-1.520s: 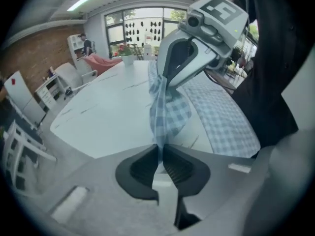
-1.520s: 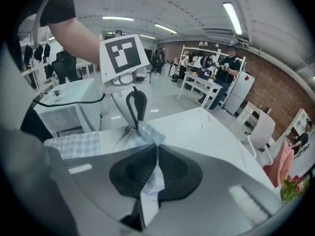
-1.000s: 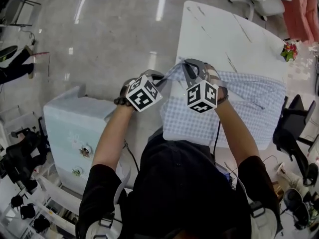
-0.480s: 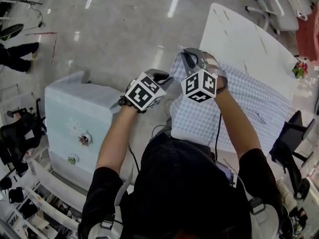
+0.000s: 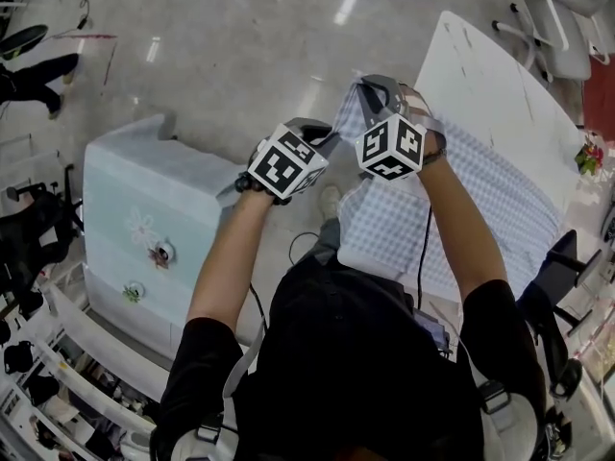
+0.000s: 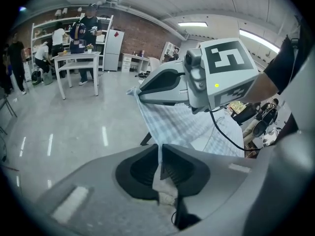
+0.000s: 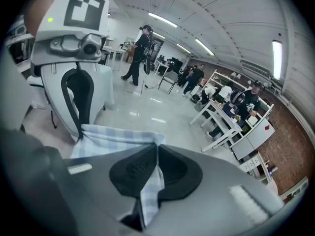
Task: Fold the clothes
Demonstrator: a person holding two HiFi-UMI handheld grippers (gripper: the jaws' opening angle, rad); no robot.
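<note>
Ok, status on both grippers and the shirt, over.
Left gripper shut on shirt edge. Right gripper shut on same edge, close beside. Rest of shirt on white table. Nothing seen blocking.

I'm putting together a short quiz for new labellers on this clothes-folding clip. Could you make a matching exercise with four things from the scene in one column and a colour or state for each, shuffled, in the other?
Things:
1. shirt
2. table
3. cabinet
4. right gripper

Descriptions:
A. plain white top
B. fingers shut on cloth
C. blue and white checks
D. pale blue, with a flower on its side

Pairs: 1-C, 2-A, 3-D, 4-B
</note>
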